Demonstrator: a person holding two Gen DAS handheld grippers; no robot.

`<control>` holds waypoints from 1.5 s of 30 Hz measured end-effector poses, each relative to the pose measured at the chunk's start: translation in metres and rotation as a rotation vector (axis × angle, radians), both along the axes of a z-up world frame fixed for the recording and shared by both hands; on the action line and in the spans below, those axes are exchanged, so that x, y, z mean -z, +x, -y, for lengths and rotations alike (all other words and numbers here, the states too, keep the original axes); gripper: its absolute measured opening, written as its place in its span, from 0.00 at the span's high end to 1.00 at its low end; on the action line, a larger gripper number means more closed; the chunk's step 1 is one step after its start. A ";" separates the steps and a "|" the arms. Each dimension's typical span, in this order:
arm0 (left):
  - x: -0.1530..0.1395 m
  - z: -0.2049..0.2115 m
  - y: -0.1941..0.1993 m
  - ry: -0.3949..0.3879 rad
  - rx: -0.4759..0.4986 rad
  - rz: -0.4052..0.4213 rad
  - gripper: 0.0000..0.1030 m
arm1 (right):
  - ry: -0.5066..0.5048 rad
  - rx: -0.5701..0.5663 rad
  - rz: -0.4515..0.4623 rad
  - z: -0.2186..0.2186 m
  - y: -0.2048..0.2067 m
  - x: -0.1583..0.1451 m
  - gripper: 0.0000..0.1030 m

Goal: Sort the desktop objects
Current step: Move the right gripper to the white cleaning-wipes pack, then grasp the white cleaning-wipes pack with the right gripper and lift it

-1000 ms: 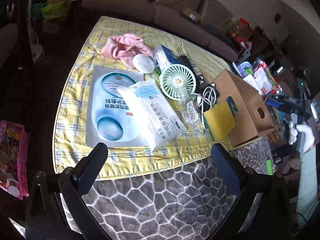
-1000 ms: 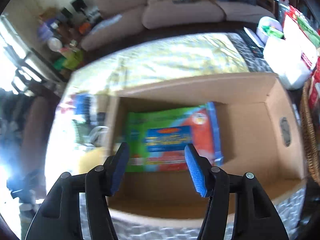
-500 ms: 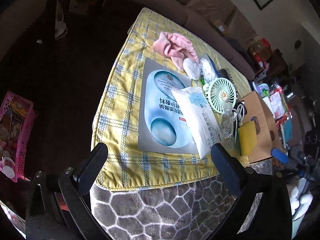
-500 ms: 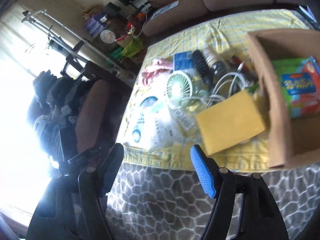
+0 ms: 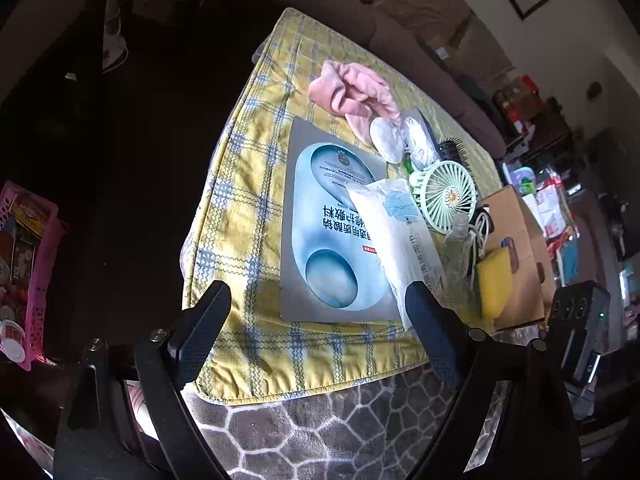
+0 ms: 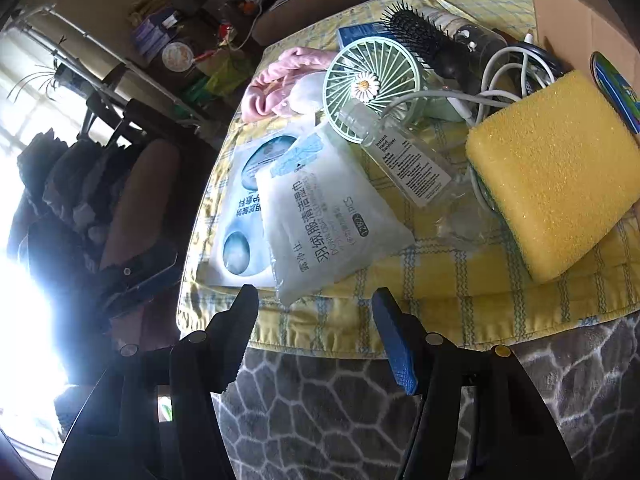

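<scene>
A yellow plaid cloth (image 5: 240, 216) covers the table. On it lie a face mask sachet (image 5: 320, 232), a white wipes pack (image 6: 324, 208) across it, a green mini fan (image 6: 370, 84), a sanitizer bottle (image 6: 404, 160), a yellow sponge (image 6: 556, 176), a hairbrush (image 6: 424, 44), white cables (image 6: 508, 80) and a pink cloth (image 5: 352, 92). A cardboard box (image 5: 520, 232) stands at the right. My left gripper (image 5: 316, 320) is open and empty above the sachet's near end. My right gripper (image 6: 314, 320) is open and empty just short of the wipes pack.
A grey patterned blanket (image 6: 340, 420) covers the table's near edge. A sofa (image 5: 400, 12) runs behind the table. A pink basket (image 5: 28, 280) sits on the floor at the left. Shelves with clutter (image 5: 560, 208) stand beyond the box.
My right gripper has left the box and swung left and down to the wipes pack. My left gripper has moved left and closer over the sachet. Both stay open.
</scene>
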State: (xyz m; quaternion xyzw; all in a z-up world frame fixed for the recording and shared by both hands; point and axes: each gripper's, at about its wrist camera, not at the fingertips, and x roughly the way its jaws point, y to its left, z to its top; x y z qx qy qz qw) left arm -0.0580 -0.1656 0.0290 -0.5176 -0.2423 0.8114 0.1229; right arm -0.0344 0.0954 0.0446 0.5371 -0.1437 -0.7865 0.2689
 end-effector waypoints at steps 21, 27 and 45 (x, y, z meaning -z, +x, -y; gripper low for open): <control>0.009 -0.008 -0.004 0.049 0.001 0.041 0.28 | 0.048 -0.009 -0.075 0.014 -0.020 -0.010 0.39; 0.010 -0.006 -0.004 0.064 -0.010 0.049 0.28 | 0.220 -0.128 -0.195 0.045 -0.030 -0.012 0.31; 0.003 0.009 -0.003 0.160 -0.051 0.025 0.25 | 0.345 -0.267 -0.211 0.076 -0.047 0.011 0.30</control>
